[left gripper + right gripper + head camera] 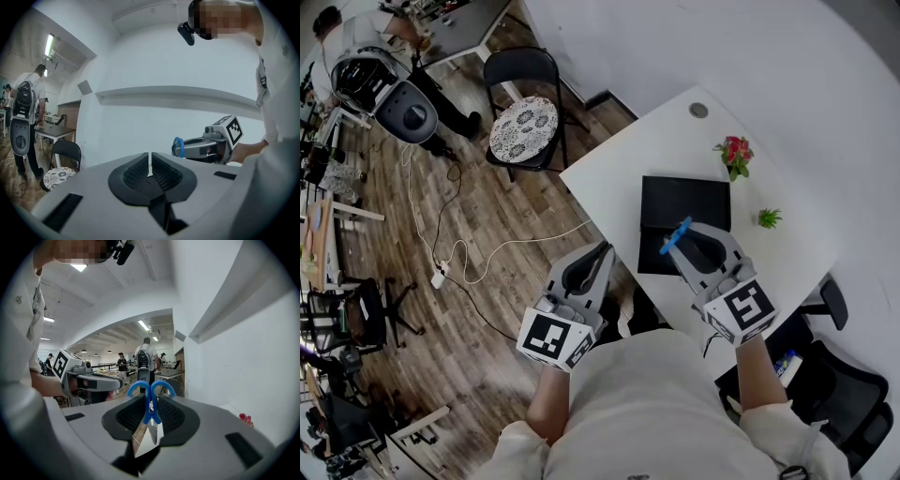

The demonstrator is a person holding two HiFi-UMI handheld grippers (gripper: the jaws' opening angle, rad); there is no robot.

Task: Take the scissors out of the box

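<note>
Two grippers are in view, and only the right gripper point(150, 405) has anything in it. Its jaws are partly closed and clamp a pair of scissors point(150, 401) at the pivot. The two blue handle loops stick out past the jaw tips, and the metal blades run back between the pads toward the gripper body. In the head view the scissors are lifted clear of the black box point(684, 200), which lies flat on the white table point(623, 155) just below and ahead of the right gripper's tips. Whether the box is open or closed cannot be told. Beyond the box, further from this gripper, stands a small pot of red flowers point(734, 151). A little green plant point(769, 218) sits off to the gripper's right. The left gripper point(149, 169) is level with the right one and well apart to its left, off the table edge and above the wooden floor point(487, 216). Its jaws are drawn together with only a thin slit between the ribbed pads, and nothing is between them. Ahead of it, across the floor, stands a black chair point(523, 112) with a patterned cushion.
</note>
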